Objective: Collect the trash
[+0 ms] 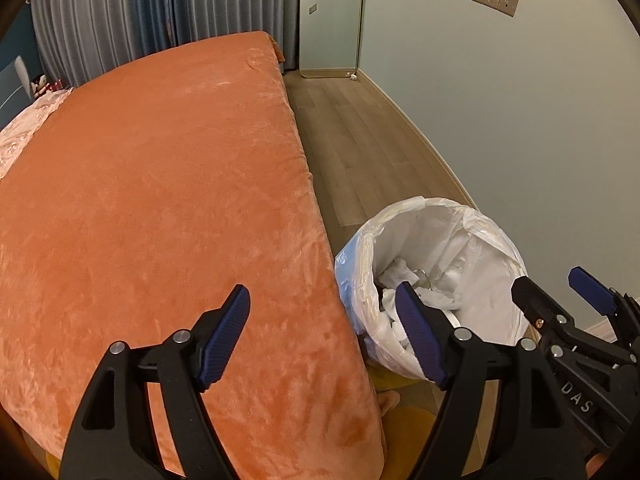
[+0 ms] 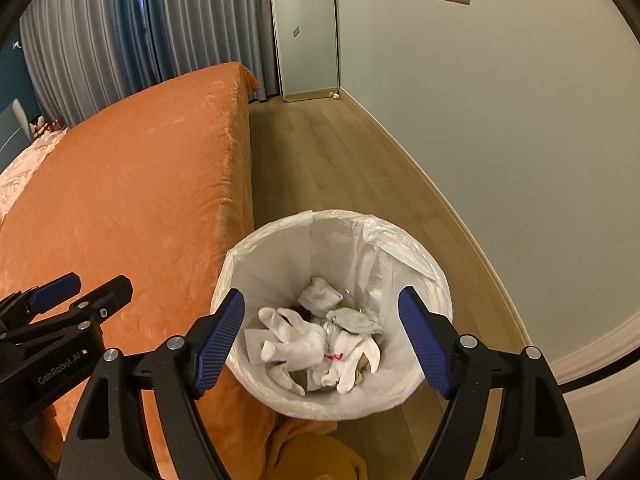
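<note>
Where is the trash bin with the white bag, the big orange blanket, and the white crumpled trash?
Round trash bin with white plastic bag (image 2: 404, 246), right wrist view, far rim.
Orange plush blanket (image 1: 160, 200), left wrist view, middle of top.
White crumpled trash (image 2: 296, 346), right wrist view, pile's middle.

the left gripper (image 1: 324, 336) tilts steeply downward, its jaws spread wide with nothing between the blue ribbed pads (image 1: 226, 332). the right gripper (image 2: 322, 340) tilts down at much the same slant, jaws likewise parted wide and empty, blue pads (image 2: 424, 344) apart. the two sit side by side and close, the right one's fingers showing at the near right edge of the left wrist view, the left one's at the near left of the right wrist view.
</note>
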